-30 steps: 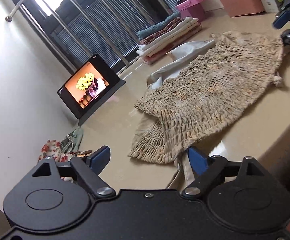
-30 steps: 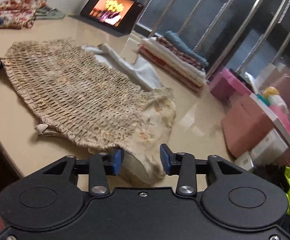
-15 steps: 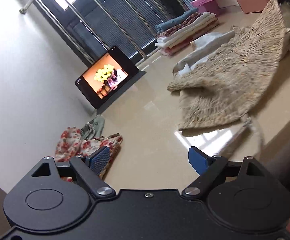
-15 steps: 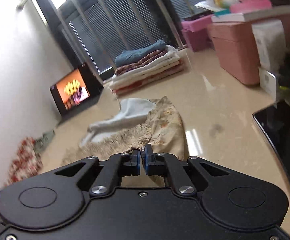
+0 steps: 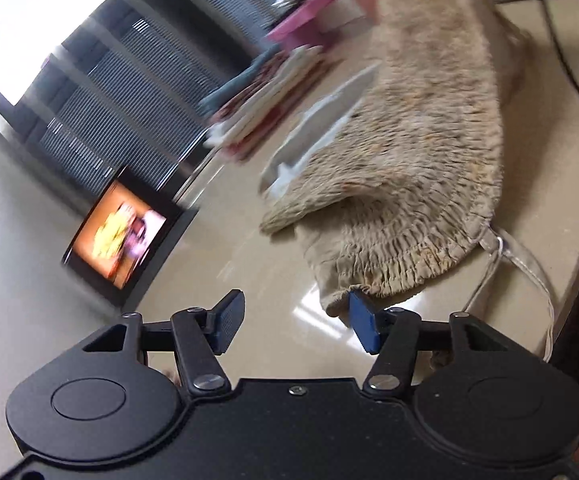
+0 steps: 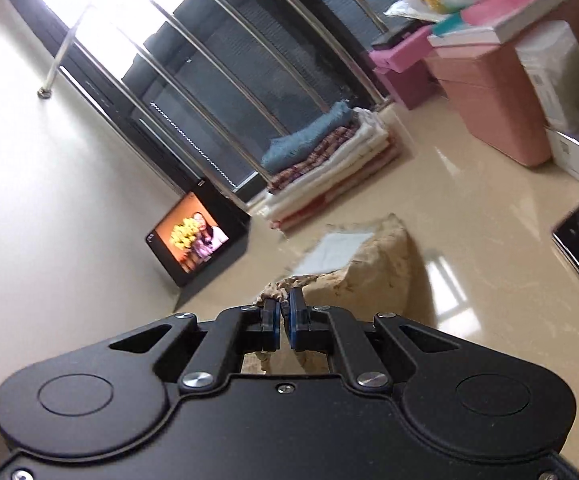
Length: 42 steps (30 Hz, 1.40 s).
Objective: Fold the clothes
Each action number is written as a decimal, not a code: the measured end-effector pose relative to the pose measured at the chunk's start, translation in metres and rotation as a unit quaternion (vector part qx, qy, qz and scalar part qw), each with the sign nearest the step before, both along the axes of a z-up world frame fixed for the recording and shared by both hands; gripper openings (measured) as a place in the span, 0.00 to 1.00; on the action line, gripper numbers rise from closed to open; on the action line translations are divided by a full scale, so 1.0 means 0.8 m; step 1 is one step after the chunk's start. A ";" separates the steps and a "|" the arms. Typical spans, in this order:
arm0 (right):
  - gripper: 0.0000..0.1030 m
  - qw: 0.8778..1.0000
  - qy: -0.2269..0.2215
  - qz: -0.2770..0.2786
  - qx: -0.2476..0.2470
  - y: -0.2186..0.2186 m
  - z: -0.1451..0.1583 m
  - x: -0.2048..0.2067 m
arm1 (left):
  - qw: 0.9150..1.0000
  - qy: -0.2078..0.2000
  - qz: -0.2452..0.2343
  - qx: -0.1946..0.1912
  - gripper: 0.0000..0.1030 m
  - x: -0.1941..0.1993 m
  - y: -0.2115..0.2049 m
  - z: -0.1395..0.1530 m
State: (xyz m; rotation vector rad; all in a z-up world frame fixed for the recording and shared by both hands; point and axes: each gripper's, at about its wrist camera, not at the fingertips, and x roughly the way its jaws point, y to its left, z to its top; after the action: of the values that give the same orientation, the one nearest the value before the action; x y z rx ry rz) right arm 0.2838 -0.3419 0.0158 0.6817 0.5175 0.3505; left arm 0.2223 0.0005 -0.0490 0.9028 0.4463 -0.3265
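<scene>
L gripper (image 5: 293, 322) is closing, nothing pinched yet: the near corner of the beige smocked garment (image 5: 421, 168) just touches its right pad at about 2 o'clock, left pad over bare tabletop (image 5: 249, 248). Garment's long axis runs from that corner up twd 1 o'clock, far end lifted. R gripper (image 6: 284, 320) is clenched on that far edge, cloth bunched btw pads, rest draping to 1 o'clock. L is nearer the free corner, so next grab looks like its job

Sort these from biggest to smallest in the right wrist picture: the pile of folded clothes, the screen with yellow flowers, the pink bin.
1. pile of folded clothes
2. pink bin
3. screen with yellow flowers

The bin and pile look close, so that order is unsure.
</scene>
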 end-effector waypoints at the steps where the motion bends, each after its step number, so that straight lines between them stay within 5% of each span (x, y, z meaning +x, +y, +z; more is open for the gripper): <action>1: 0.04 1.000 -0.005 0.003 -0.003 0.002 0.005 0.002 | 1.000 0.001 -0.008 -0.001 0.55 0.000 -0.002 0.000; 9: 0.04 0.997 -0.060 0.041 -0.013 0.024 0.055 0.017 | 0.996 0.021 -0.029 -0.078 0.59 -0.024 -0.011 -0.002; 14: 0.04 0.994 -0.095 0.057 -0.015 0.036 0.086 0.016 | 0.997 0.011 -0.044 -0.069 0.59 -0.026 -0.030 -0.005; 19: 0.04 0.990 -0.125 0.061 -0.016 0.043 0.110 0.011 | 0.996 0.005 -0.003 -0.084 0.57 0.000 -0.048 -0.007; 24: 0.04 0.990 -0.136 0.032 -0.018 0.028 0.114 -0.006 | 0.977 0.034 0.087 -0.193 0.14 0.023 -0.030 0.003; 27: 0.04 0.992 -0.125 0.007 -0.021 0.011 0.105 -0.016 | 0.956 0.036 0.141 -0.255 0.08 0.032 -0.010 0.010; 29: 0.04 0.993 -0.114 -0.013 -0.021 -0.002 0.096 -0.023 | 0.947 0.025 0.167 -0.275 0.04 0.035 0.000 0.016; 35: 0.03 0.995 -0.085 -0.046 -0.039 -0.027 0.078 -0.030 | 0.946 -0.059 0.192 -0.255 0.03 0.040 0.025 0.068; 40: 0.03 0.990 -0.108 -0.044 -0.085 -0.023 0.100 -0.023 | 0.940 -0.140 0.199 -0.240 0.03 0.046 0.043 0.150; 42: 0.03 0.986 -0.120 -0.043 -0.104 -0.018 0.107 -0.028 | 0.941 -0.139 0.200 -0.233 0.03 0.042 0.046 0.167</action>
State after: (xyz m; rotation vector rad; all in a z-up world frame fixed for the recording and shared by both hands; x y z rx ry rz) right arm 0.2617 -0.3565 0.1010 0.4503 0.2892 0.2875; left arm 0.2557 0.0377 0.0850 0.3692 0.2625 0.0730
